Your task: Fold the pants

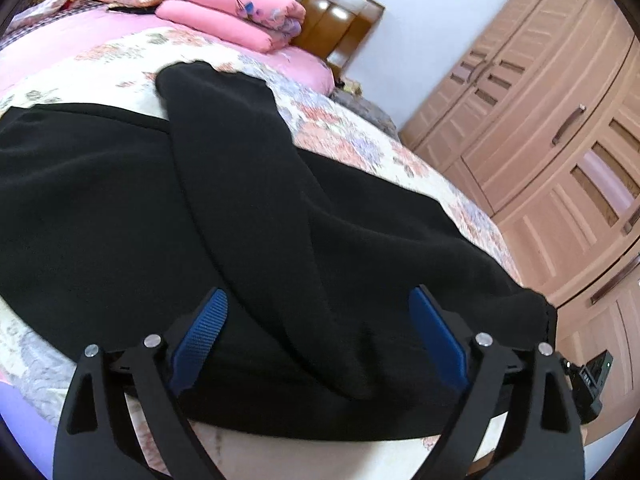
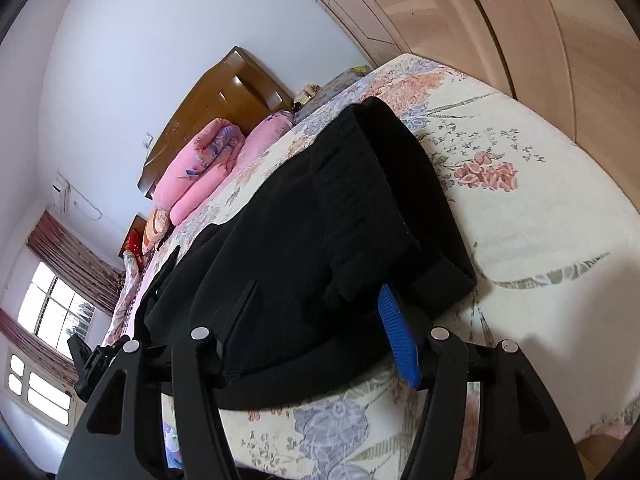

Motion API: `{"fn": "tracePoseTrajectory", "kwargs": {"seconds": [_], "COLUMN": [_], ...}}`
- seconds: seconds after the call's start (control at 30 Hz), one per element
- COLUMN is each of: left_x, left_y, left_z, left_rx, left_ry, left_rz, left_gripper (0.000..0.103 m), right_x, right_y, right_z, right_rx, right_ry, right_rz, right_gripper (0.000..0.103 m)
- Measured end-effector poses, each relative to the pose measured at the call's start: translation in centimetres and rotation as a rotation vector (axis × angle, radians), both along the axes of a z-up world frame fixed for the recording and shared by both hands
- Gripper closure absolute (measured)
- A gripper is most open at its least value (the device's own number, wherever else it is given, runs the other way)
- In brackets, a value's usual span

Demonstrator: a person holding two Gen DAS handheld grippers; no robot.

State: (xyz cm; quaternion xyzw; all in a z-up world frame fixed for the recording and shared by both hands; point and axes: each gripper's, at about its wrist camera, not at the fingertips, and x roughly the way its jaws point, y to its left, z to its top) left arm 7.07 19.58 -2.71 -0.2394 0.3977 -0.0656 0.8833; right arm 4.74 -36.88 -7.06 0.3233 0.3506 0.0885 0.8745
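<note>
Black pants (image 1: 248,208) lie spread on the floral bed cover (image 1: 352,128), with one leg folded over the rest and reaching toward the pillows. My left gripper (image 1: 320,316) is open just above the near edge of the pants, with its blue pads (image 1: 206,322) wide apart and nothing held. In the right wrist view the pants (image 2: 320,216) show a ribbed waistband or cuff end at the far right. My right gripper (image 2: 312,316) stands open astride the near edge of the cloth. One of its blue pads (image 2: 396,336) shows, and the other finger is hidden under the fabric.
Folded pink quilts (image 1: 236,8) and pillows sit by the wooden headboard (image 1: 340,16). A tall wooden wardrobe (image 1: 540,120) stands close to the bed's right side. A small black device (image 1: 592,380) is beside the bed. A window (image 2: 52,312) with curtains is at the far left.
</note>
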Motion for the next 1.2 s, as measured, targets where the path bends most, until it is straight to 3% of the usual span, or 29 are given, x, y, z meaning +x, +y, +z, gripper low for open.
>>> {"fn": "tracePoseTrajectory", "kwargs": {"seconds": [0.13,0.23,0.3,0.43,0.57,0.6,0.63,0.67,0.73,0.77,0.83,1.03,1.13,1.2], "left_x": [1.0,1.4,1.0,0.7,1.2,1.3,1.5,1.5,1.3,1.1,0.7,-1.3,-1.9,-1.8], "left_y": [-1.3,-1.7,-1.1,-0.3,-1.2,-1.5,-1.9,-2.1,-2.0,-1.4,-0.2,0.7,0.8,0.8], "left_z": [-0.6,-1.0,-0.9,-1.0,-1.0,-1.0,-1.0,-0.9,-0.4,0.3,1.8,6.4,5.0,2.4], "left_rx": [0.055,0.083,0.049,0.029,0.089,0.113,0.153,0.194,0.232,0.184,0.107,0.089,0.098,0.109], "left_ry": [0.034,0.051,0.049,0.051,0.051,0.051,0.056,0.064,0.054,0.029,-0.014,-0.115,-0.071,-0.006], "left_rz": [-0.021,0.001,0.015,0.003,-0.009,-0.005,0.008,0.025,0.033,0.016,0.005,-0.014,-0.020,-0.024], "left_gripper": [0.010,0.010,0.010,0.010,0.011,0.015,0.035,0.057,0.085,0.091,0.091,0.091,0.091,0.091], "right_x": [0.6,0.4,-0.3,-0.3,1.1,1.5,1.7,1.7,1.3,0.8,0.1,-2.1,-2.5,-2.2], "right_y": [-0.6,-1.1,-2.3,-2.4,-1.6,-1.4,-1.2,-1.1,-1.4,-1.6,-1.5,-0.7,-1.4,-1.6], "right_z": [-0.3,-0.6,-1.1,-1.2,-0.8,-0.8,-0.7,-0.7,-0.8,-0.6,0.5,5.6,3.4,0.6], "right_rx": [0.042,0.054,0.123,0.141,0.105,0.098,0.083,0.073,0.093,0.102,0.088,0.007,0.034,0.045], "right_ry": [0.009,0.018,0.025,0.011,0.014,0.016,0.010,0.005,-0.018,-0.037,-0.073,-0.180,-0.109,-0.035], "right_rz": [-0.013,-0.034,-0.060,-0.040,-0.052,-0.055,-0.055,-0.061,-0.076,-0.088,-0.092,-0.081,-0.077,-0.069], "right_gripper": [0.048,0.065,0.069,0.056,0.046,0.046,0.048,0.066,0.076,0.081,0.084,0.086,0.086,0.086]}}
